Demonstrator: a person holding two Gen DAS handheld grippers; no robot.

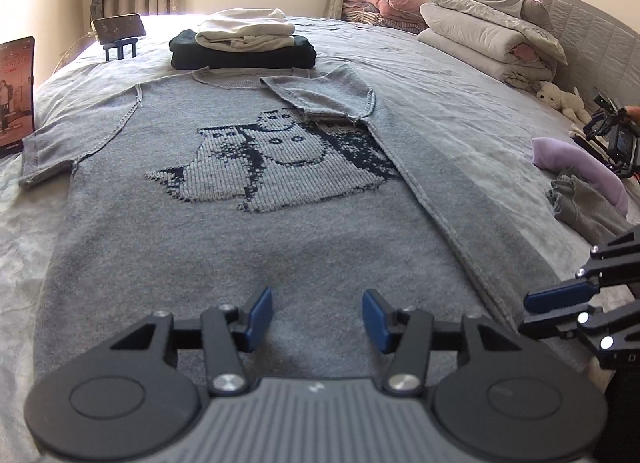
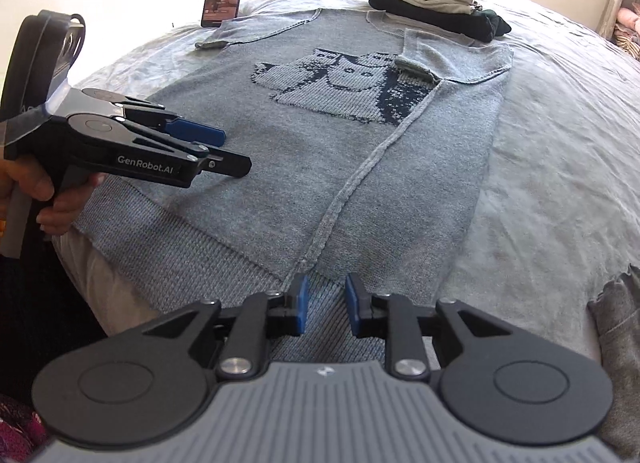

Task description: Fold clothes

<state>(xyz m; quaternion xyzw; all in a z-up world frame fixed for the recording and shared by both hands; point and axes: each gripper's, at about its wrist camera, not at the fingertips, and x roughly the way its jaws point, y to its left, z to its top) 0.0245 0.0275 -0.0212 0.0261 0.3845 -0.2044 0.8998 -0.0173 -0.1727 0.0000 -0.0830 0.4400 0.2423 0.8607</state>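
While the grey knitted sweater lies flat on the bed with its cat pattern facing up, both grippers sit over its near hem. In the left wrist view the garment fills the centre of the frame, the neckline toward 12 o'clock and the hem toward 6 o'clock.

Garment state: the side panel at 3 o'clock is folded inward over the body, with its short sleeve laid across the upper part of the pattern. The sleeve at 9 o'clock lies spread out, unfolded.

Left gripper: jaws about half open, blue pads apart, nothing between them (only knit fabric shows beneath the gap).

Right gripper: jaws narrowly parted over the ribbed hem, at the lower end of the folded edge. The pads do not visibly pinch the fabric.

In the right wrist view, a hand at 9 o'clock holds the left gripper by its handle.

Surroundings: a stack of folded clothes rests at 12 o'clock, just beyond the neckline. A phone on a stand is at 11 o'clock. Folded bedding occupies 2 o'clock.
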